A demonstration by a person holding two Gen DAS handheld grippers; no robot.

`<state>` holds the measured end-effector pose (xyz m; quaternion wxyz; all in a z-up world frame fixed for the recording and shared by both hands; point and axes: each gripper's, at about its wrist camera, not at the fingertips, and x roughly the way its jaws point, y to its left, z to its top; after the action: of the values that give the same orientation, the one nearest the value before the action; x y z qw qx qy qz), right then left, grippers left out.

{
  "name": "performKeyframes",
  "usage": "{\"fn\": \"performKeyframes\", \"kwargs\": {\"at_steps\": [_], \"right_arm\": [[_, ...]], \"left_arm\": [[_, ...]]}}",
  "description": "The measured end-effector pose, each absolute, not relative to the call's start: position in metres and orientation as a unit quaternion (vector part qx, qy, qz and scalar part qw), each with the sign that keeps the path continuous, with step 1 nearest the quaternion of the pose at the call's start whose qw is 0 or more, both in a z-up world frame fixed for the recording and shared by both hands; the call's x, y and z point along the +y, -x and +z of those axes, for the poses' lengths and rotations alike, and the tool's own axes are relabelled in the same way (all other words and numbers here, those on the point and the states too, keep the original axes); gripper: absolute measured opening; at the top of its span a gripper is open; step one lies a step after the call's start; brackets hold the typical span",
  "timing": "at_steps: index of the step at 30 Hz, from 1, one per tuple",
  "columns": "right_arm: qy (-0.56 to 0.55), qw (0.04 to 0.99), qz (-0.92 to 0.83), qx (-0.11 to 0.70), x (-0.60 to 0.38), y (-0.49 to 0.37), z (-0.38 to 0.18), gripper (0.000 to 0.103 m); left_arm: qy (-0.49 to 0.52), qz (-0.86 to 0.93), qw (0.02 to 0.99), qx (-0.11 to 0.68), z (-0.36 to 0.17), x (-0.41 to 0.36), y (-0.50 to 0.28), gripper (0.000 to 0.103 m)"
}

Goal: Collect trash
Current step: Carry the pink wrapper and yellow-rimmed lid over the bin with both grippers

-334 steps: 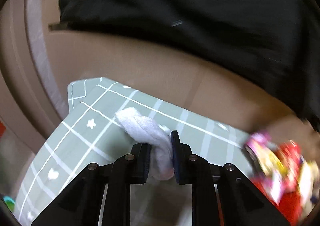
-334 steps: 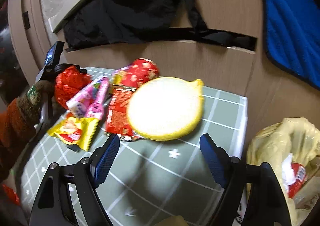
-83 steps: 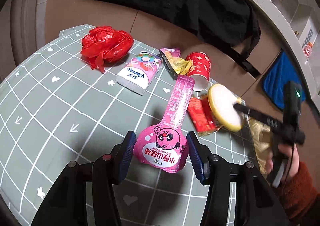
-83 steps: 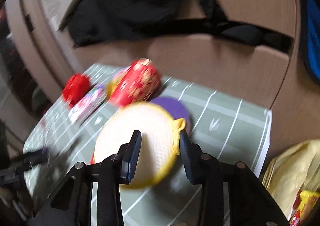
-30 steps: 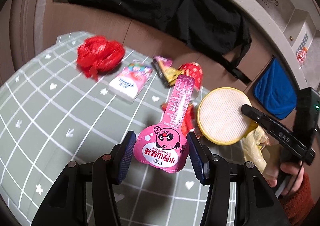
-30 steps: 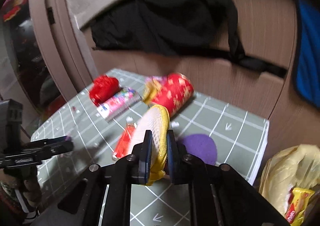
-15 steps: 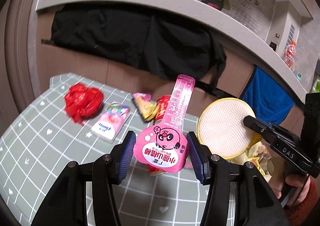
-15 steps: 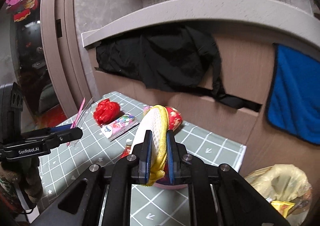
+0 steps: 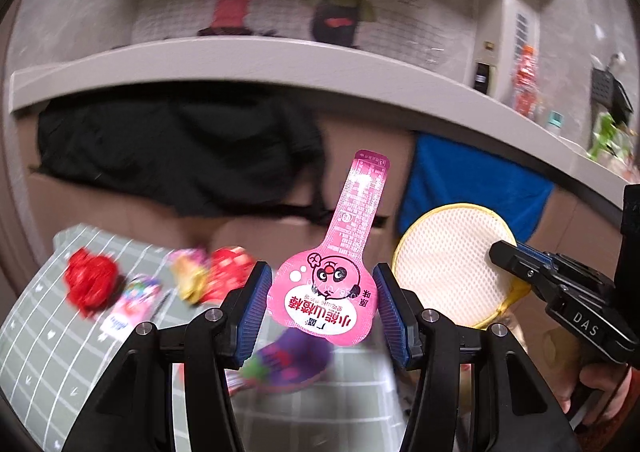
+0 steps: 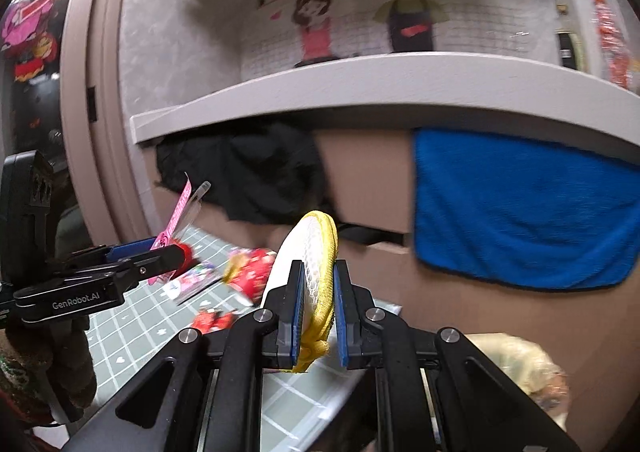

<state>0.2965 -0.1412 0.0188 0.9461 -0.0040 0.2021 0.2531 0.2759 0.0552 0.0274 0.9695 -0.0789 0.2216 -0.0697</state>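
Midway, the left hand-held gripper (image 9: 322, 310) gripped a pink snack wrapper (image 9: 334, 276) and the right hand-held gripper (image 10: 316, 316) clamped a yellow-rimmed mesh pad (image 10: 314, 272) — both aloft, unbagged — while a red cup (image 9: 228, 272), red crumpled bag (image 9: 90, 282) and other wrappers littered the table (image 9: 48, 348).

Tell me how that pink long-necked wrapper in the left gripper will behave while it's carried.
The pink wrapper is probably thin, light film: the right wrist view shows it nearly edge-on. Its long neck stands up unsupported above the left gripper, so it seems to hold some stiffness, though it may flap. The glossy face could be slippery between the pads.
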Motion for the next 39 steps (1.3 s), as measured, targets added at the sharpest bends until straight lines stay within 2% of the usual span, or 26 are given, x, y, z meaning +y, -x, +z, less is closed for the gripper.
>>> {"fn": "performKeyframes", "kwargs": {"at_steps": [10,21,39], "right_arm": [[-0.02,0.969,0.163,0.187,-0.25,-0.289,0.027,0.012],[-0.03,0.975,0.102,0.197,-0.311,-0.282,0.014,0.012],[-0.047,0.964,0.097,0.243,-0.325,-0.3,-0.037,0.013]], "left_arm": [[0.05,-0.153,0.963,0.218,0.036,-0.049,-0.301,0.053],[0.049,-0.209,0.946,0.243,0.011,-0.111,-0.326,0.053],[0.058,-0.207,0.931,0.295,-0.042,-0.123,-0.355,0.053]]}}
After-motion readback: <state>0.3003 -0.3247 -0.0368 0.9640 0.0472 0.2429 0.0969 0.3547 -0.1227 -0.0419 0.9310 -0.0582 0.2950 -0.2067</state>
